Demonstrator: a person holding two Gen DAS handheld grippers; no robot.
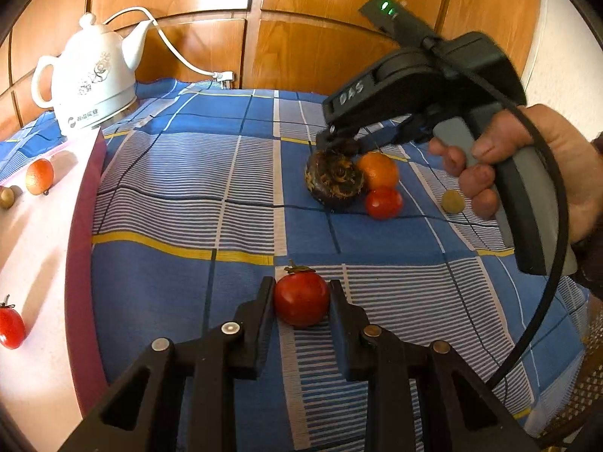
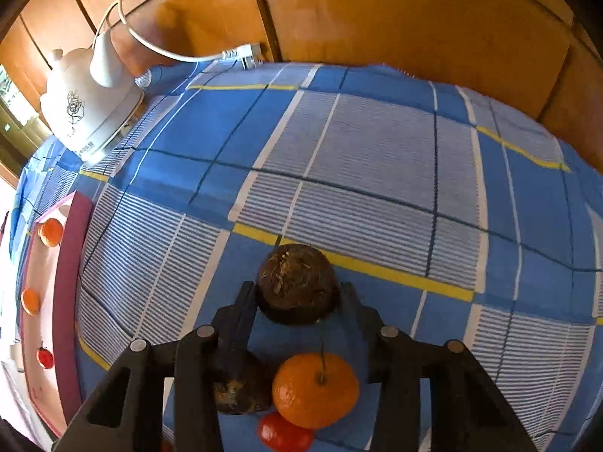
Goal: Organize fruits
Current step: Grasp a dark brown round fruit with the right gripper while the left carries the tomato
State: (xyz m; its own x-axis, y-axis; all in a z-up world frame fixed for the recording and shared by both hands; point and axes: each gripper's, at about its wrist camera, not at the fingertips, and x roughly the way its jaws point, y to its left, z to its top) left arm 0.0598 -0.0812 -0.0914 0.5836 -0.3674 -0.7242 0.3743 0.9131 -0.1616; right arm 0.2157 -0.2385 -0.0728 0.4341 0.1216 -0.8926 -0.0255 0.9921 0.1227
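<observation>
White ceramic kettle [image 1: 88,75] w/ grey floral print sits far left on the table, spout toward the right. Its white cord [image 1: 177,51] loops up behind it, then runs right to a plug [image 1: 226,75] lying at the far edge of the cloth. Blue checked tablecloth [image 1: 181,196] w/ white stripes & yellow lines covers the table, near to far. Behind it, orange-brown wood panelling [image 1: 309,49] w/ framed rectangles spans the whole back.
</observation>
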